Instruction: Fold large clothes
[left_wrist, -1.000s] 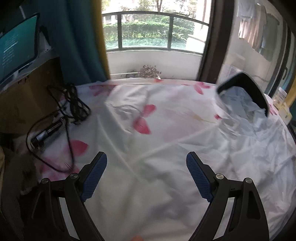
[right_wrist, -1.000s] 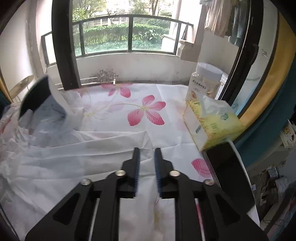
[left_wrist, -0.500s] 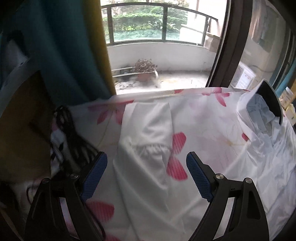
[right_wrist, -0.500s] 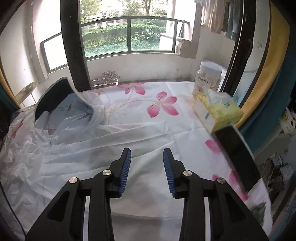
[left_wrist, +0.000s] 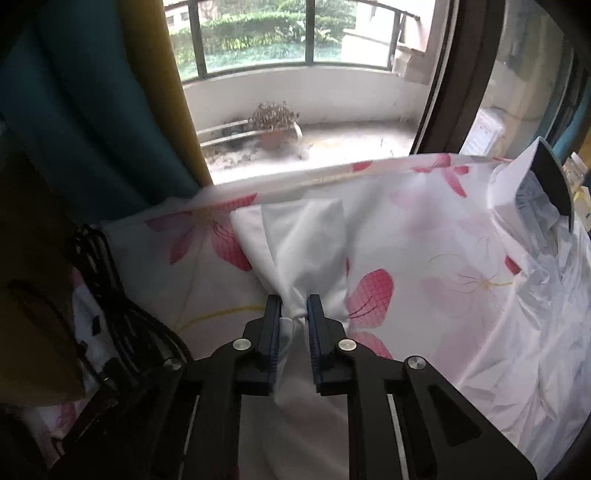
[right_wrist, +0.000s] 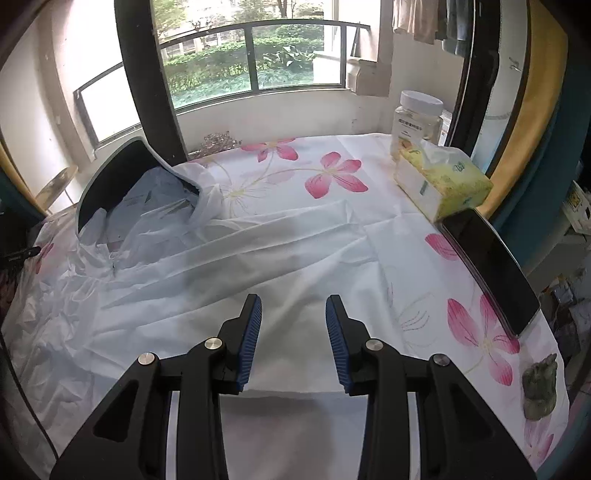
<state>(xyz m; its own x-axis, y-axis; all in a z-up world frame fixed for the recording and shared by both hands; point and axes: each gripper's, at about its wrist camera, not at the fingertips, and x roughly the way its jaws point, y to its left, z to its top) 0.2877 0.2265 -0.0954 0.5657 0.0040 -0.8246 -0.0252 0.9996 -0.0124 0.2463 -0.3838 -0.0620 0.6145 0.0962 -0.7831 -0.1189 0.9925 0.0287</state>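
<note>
Closing at this moment, the left gripper (left_wrist: 293, 308) is seen with its blue pads pinched on a bunched sleeve (left_wrist: 306, 251) of the white garment (right_wrist: 207, 266), the cloth gathered into a knot between the jaws. That sleeve is spread out fan-wise beyond the pads toward the far edge of the table (left_wrist: 332, 173), which is covered by a floral cloth (right_wrist: 332, 177) printed with pink petals. At the left edge of the table, black cables (left_wrist: 110, 295) are coiled just beside the sleeve's side of the cloth.

Over the near part of the garment the right gripper (right_wrist: 293, 332) is held with its jaws apart, nothing being clasped between them (only rumpled white fabric is seen beneath). The body of the garment is laid across the middle of the table, wrinkled, and its dark-lined collar (right_wrist: 122, 173) is raised toward the far left corner in the right wrist view. Along the right edge a dark phone (right_wrist: 491, 269) is lying flat, with a small greenish figurine (right_wrist: 541, 387) nearer. Farther along that edge a yellow tissue pack (right_wrist: 439, 184) is set, and a white-lidded jar (right_wrist: 417, 122) stands just behind it at the far right corner.
</note>
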